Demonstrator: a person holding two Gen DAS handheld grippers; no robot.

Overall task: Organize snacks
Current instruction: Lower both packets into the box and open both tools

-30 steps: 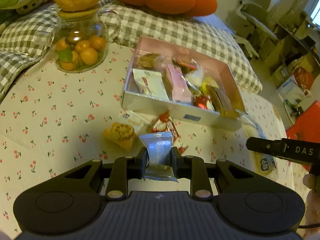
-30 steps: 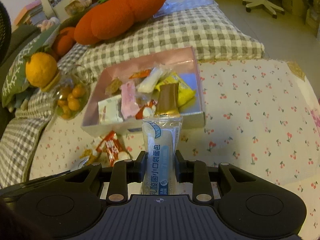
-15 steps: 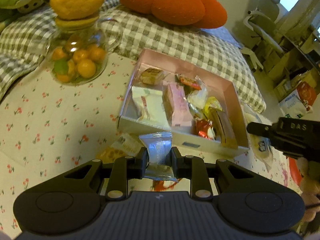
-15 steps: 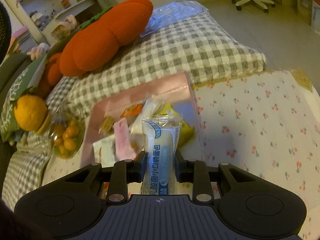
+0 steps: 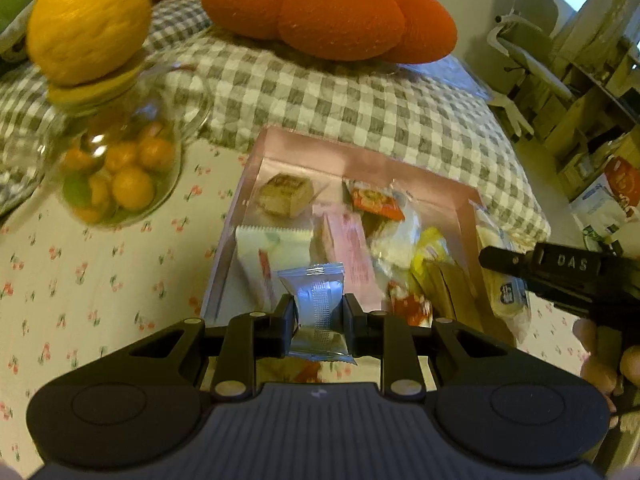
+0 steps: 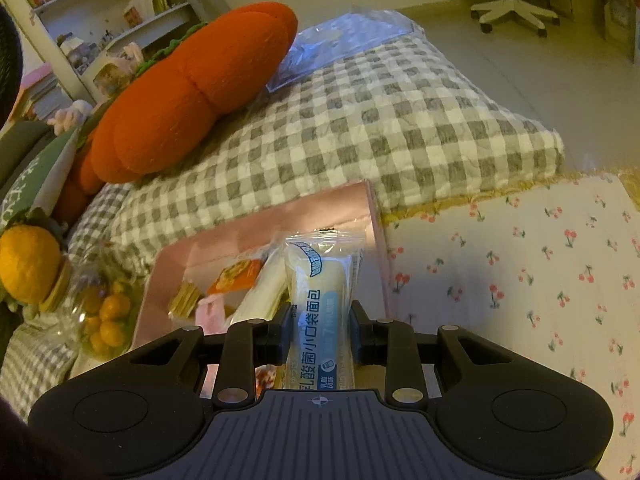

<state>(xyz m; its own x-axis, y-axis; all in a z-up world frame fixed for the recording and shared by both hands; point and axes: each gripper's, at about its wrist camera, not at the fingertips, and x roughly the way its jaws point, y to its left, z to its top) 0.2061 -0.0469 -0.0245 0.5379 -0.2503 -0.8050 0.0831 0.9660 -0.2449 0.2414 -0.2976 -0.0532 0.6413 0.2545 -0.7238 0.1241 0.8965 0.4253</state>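
Note:
My left gripper (image 5: 319, 312) is shut on a small silver snack packet (image 5: 318, 300) and holds it over the near edge of the pink box (image 5: 352, 152). The box holds several wrapped snacks, among them a pink bar (image 5: 352, 248) and a brown cake (image 5: 285, 194). My right gripper (image 6: 320, 320) is shut on a long bread packet (image 6: 322, 304) with blue print, over the right part of the pink box (image 6: 280, 216). The right gripper also shows in the left wrist view (image 5: 516, 268), at the box's right side.
A glass jar of small oranges (image 5: 116, 168) with a big yellow fruit (image 5: 88, 16) on top stands left of the box. Orange cushions (image 5: 332, 12) lie on a checked blanket (image 5: 360, 104) behind. The cherry-print cloth (image 6: 540, 272) stretches right of the box.
Both grippers have moved forward with their packets, from the cloth in front of the box to over it. The loose snacks in front of the box have dropped out of sight.

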